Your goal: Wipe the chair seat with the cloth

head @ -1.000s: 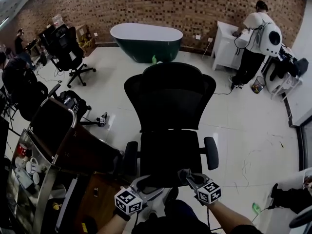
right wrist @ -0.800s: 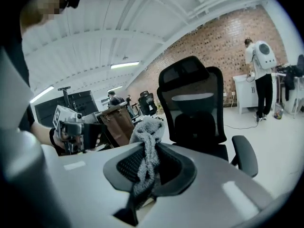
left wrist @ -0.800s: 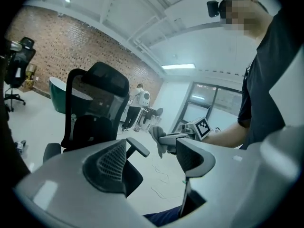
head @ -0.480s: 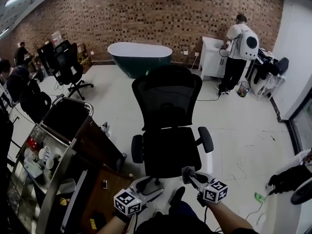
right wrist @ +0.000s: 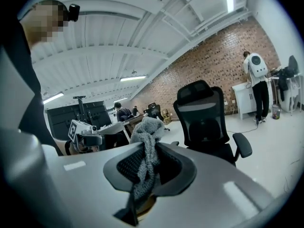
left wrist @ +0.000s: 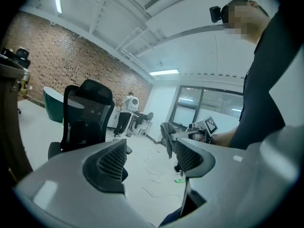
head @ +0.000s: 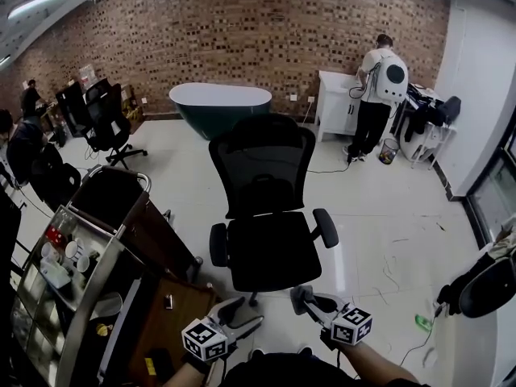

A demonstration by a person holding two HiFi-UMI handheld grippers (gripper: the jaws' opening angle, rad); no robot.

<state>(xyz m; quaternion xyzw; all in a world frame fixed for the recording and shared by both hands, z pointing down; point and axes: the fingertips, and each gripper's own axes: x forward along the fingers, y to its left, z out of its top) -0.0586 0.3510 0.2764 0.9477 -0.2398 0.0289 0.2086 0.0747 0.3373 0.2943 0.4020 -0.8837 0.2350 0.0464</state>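
A black mesh-backed office chair (head: 266, 208) stands in front of me, its seat (head: 268, 255) bare. My right gripper (head: 308, 300) hovers just short of the seat's front edge, shut on a grey knitted cloth (head: 299, 295). In the right gripper view the cloth (right wrist: 145, 148) is bunched between that gripper's (right wrist: 147, 164) jaws, and the chair (right wrist: 204, 118) is beyond it to the right. My left gripper (head: 246, 311) hangs beside it on the left, open with nothing in it. The left gripper view shows its (left wrist: 149, 160) jaws apart, the chair (left wrist: 85, 113) far left.
A metal cart (head: 81, 256) with cups stands close on the left. A dark green bathtub (head: 219, 103) and a white cabinet (head: 334, 103) line the brick wall. A person (head: 375, 87) works at the back right. Other chairs (head: 105, 111) stand at the far left. Cables lie on the floor at right.
The view has drawn back from the chair, so its seat now lies farther from both grippers. The right gripper still holds the cloth; the left stays open.
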